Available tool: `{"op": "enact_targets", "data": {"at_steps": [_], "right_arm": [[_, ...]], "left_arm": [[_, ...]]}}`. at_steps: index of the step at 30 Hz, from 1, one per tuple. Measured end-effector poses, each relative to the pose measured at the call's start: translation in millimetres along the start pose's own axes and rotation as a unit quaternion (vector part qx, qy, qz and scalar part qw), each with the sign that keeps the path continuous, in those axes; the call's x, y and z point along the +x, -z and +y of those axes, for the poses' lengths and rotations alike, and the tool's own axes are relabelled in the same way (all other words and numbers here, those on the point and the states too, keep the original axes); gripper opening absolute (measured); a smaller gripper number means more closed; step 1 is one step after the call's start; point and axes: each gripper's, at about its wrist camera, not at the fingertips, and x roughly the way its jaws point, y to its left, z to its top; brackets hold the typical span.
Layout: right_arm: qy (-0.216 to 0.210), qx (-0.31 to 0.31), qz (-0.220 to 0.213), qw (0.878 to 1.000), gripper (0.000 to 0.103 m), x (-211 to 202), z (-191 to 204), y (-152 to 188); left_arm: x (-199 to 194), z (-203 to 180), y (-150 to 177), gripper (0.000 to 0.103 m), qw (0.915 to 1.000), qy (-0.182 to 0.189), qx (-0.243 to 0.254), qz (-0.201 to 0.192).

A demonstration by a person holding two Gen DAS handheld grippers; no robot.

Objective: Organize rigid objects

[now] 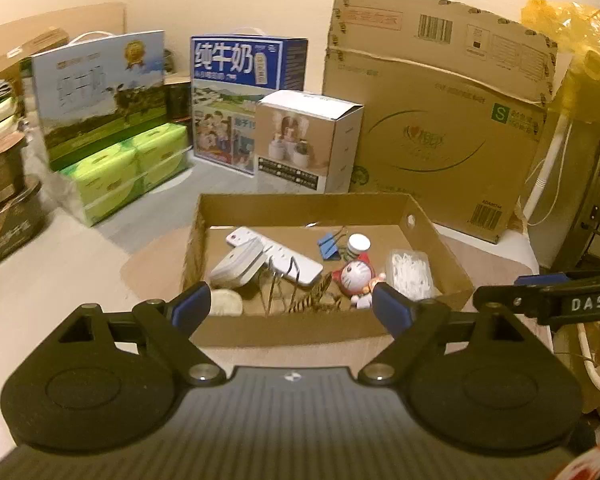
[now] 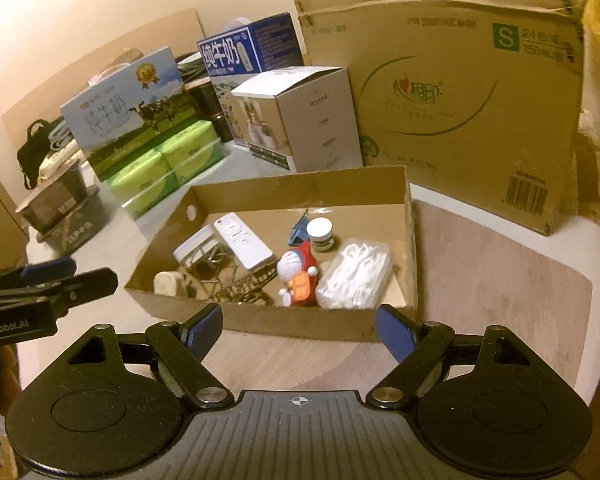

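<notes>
1. Brown cardboard fills the middle of both views: a shallow open tray (image 1: 284, 330) sits on the pale tabletop (image 1: 60, 280), just ahead of my tongs.
2. My left gripper (image 1: 291, 305) stands spread wide, blue pads apart and empty, at the lower centre of its frame over the tray's near wall.
3. My right gripper (image 2: 299, 330) is spread too, holding nothing, low in its own frame before the same wall.
4. Inside the tray, toward the left, a white remote (image 2: 242, 246) lies flat beside a white adapter block (image 2: 198, 246).
5. A cat figurine in red (image 2: 298, 276) lies near the tray's middle, with a small white-lidded jar (image 2: 320, 234) and a blue binder clip (image 2: 299, 232) just behind it.
6. A clear case of white floss picks (image 2: 354, 274) lies at the tray's right side.
7. Near the front wall sit a pale round lump (image 2: 167, 282) and a tangle of thin wire (image 2: 236, 286).
8. Behind, in the upper half of each frame, stand milk cartons (image 1: 244, 92), green tissue packs (image 1: 132, 168), a white product box (image 1: 308, 144) and a big brown carton (image 1: 440, 120).
</notes>
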Motion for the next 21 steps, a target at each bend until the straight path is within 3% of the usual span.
{"op": "enact_targets", "data": {"at_steps": [17,21], "right_arm": [[0.034,0.008,-0.006,0.999,0.083,-56,12,64],[0.054,-0.002,-0.009,0.998,0.091,-63,14,74]], "left_arm": [[-63,-13,59,0.096,0.9989,-0.001,-0.042,0.021],[-71,-14,70,0.096,0.9987,0.0,-0.042,0.029]]}}
